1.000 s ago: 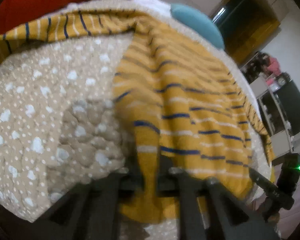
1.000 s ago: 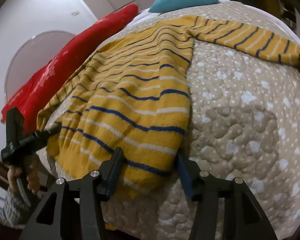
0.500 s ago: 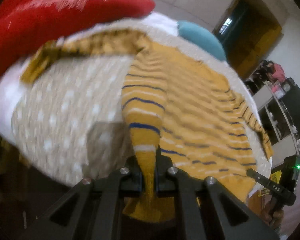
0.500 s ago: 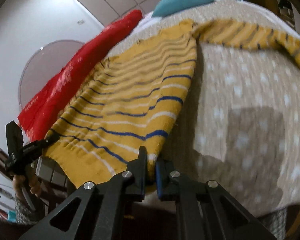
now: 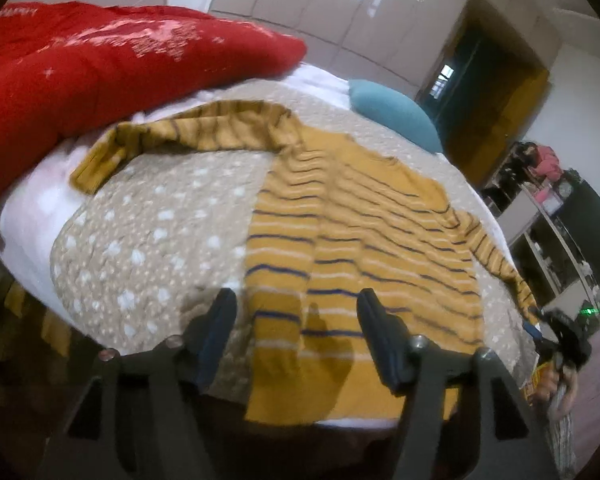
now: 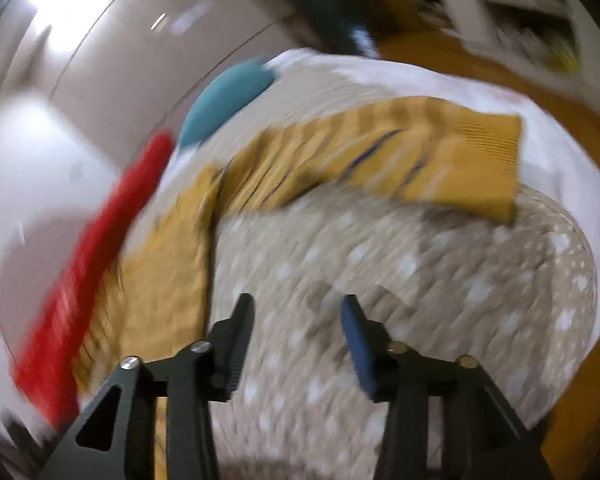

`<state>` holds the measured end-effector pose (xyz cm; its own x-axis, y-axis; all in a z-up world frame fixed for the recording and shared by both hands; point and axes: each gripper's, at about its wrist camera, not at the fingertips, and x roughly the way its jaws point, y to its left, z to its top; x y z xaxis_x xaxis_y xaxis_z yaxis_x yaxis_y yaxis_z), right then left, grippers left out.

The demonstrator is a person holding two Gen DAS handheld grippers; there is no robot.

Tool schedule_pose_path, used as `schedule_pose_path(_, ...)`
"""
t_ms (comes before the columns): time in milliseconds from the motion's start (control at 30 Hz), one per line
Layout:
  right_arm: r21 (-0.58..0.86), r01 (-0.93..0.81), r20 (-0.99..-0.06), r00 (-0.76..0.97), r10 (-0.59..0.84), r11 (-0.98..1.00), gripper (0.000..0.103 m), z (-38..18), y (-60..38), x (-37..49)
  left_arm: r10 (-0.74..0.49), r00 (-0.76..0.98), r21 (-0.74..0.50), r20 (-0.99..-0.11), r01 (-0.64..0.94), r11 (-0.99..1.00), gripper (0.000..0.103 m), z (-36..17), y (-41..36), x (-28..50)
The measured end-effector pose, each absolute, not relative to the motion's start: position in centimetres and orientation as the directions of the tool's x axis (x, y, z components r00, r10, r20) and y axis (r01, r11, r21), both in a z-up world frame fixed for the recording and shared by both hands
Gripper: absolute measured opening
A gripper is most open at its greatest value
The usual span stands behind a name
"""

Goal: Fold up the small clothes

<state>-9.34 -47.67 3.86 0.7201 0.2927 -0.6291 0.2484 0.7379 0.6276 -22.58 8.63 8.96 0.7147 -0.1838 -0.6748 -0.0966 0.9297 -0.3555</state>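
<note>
1. Left gripper (image 5: 296,312) hangs with its jaws spread wide and nothing between them; the hem of the striped sweater (image 5: 364,248) lies on the bed below the gap, and its fingertips (image 5: 220,320) do not grip the cloth.
2. Right gripper (image 6: 296,320) is likewise parted, holding nothing, and hovers over bare quilt (image 6: 380,280); this view is heavily motion-blurred. In the left wrist view it shows as a small dark shape at the far right edge (image 5: 560,340), beyond the sweater's far sleeve.
3. Spread flat on the beige spotted quilt (image 5: 148,240), the mustard sweater with navy and white stripes has its hem hanging slightly over the near edge of the bed.
4. One sleeve (image 5: 180,136) stretches out to the left across the quilt, its cuff reaching the white sheet (image 5: 32,200); the other sleeve runs along the right side toward the bed's edge. In the right wrist view that sleeve (image 6: 380,160) lies outstretched with its ribbed cuff at the far right.
5. Beyond the sweater, a red blanket (image 5: 100,60) is piled at the left of the bed.
6. A teal cushion (image 5: 392,116) sits at the head, past the sweater's neckline.
7. Farthest back stand pale cabinet doors (image 5: 320,8) and a dark doorway.
</note>
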Motion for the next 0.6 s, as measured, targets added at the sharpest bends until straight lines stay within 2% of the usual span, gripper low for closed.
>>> schedule_pose_path(100, 0.753, 0.274, -0.552, 0.758, 0.348, 0.598, 0.064, 2.7, -50.7, -7.0, -0.209, 0.704, -0.350, -0.679, -0.060, 0.935, 0.061, 9.3, 7.5, -21.5)
schedule_pose_path(200, 0.819, 0.317, -0.512, 0.779, 0.362, 0.478, 0.065, 0.9, -52.0, -4.2, -0.224, 0.681, -0.338, -0.697, -0.036, 0.941, 0.061, 9.0, 6.1, -20.5)
schedule_pose_path(267, 0.835, 0.362, -0.504, 0.806, 0.310, 0.415, 0.064, 0.4, -53.7, -3.4, -0.233, 0.662, -0.326, -0.712, -0.019, 0.945, 0.061, 8.7, 5.0, -19.7)
schedule_pose_path(333, 0.831, 0.399, -0.513, 0.818, 0.260, 0.386, 0.044, 0.3, -54.8, -2.8, -0.231, 0.653, -0.313, -0.721, -0.009, 0.950, 0.061, 8.6, 4.2, -19.3)
schedule_pose_path(367, 0.824, 0.410, -0.524, 0.813, 0.253, 0.390, 0.012, 0.6, -55.2, -2.2, -0.230, 0.649, -0.307, -0.725, -0.005, 0.952, 0.061, 8.5, 3.9, -19.0)
schedule_pose_path(400, 0.810, 0.422, -0.541, 0.805, 0.242, 0.408, 0.006, 0.9, -55.9, -1.8, -0.231, 0.647, -0.305, -0.727, -0.002, 0.952, 0.061, 8.4, 3.7, -18.8)
schedule_pose_path(467, 0.754, 0.456, -0.578, 0.803, 0.148, 0.472, 0.006, 2.5, -57.5, -1.8, -0.230, 0.647, -0.305, -0.727, -0.003, 0.952, 0.061, 8.5, 3.5, -18.2)
schedule_pose_path(533, 0.646, 0.532, -0.623, 0.782, -0.025, 0.548, 0.006, 5.0, -59.1, -2.4, -0.231, 0.654, -0.311, -0.721, -0.007, 0.950, 0.061, 8.7, 3.8, -17.6)
schedule_pose_path(600, 0.586, 0.557, -0.635, 0.767, -0.094, 0.588, 0.006, 6.4, -60.4, -2.3, -0.235, 0.665, -0.326, -0.709, -0.013, 0.945, 0.061, 8.9, 4.1, -17.0)
